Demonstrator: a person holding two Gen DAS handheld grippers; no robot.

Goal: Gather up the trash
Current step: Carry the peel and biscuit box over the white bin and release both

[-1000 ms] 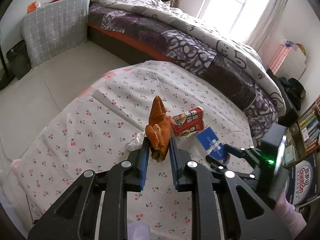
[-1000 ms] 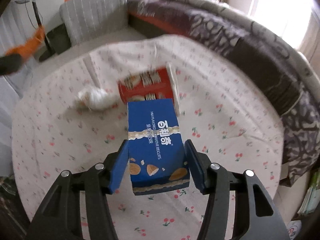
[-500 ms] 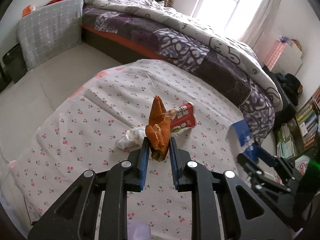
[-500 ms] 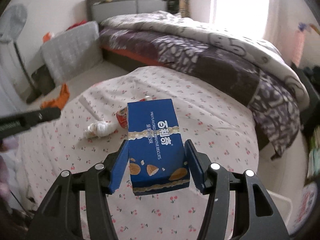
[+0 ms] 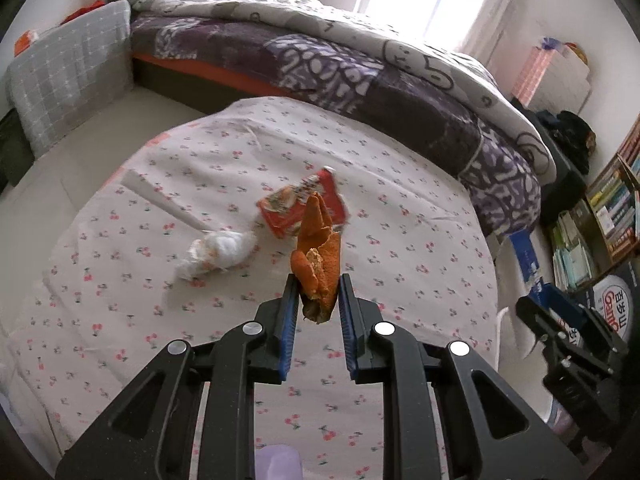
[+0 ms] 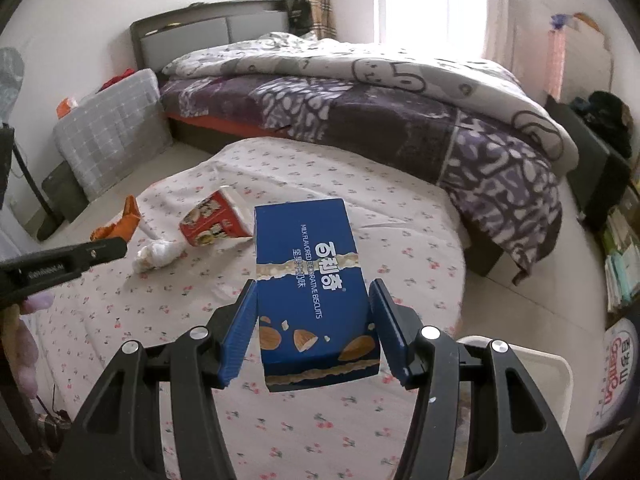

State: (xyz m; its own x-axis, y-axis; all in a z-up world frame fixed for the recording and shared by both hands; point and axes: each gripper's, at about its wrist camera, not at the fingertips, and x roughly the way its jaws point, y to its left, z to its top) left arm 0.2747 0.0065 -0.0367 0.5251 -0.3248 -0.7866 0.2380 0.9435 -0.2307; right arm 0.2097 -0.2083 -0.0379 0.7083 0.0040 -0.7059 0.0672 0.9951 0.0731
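Carrying two pieces of trash clear of the worktop [image 5: 400, 248], I had the orange peel [image 5: 318, 256] pinched in the left gripper [image 5: 318, 300], jaws clenched on its lower end. The right gripper [image 6: 312, 320] had its jaws clamped on the blue biscuit box [image 6: 310, 276], near a white bin [image 6: 540, 364], probably its destination. A red carton [image 5: 304, 208] and crumpled tissue [image 5: 218, 250] lay uncollected.

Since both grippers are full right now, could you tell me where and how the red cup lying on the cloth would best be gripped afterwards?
Grip the red cup across its round body, coming down from above: it lies on its side on the cherry-print cloth, beside the white tissue wad.
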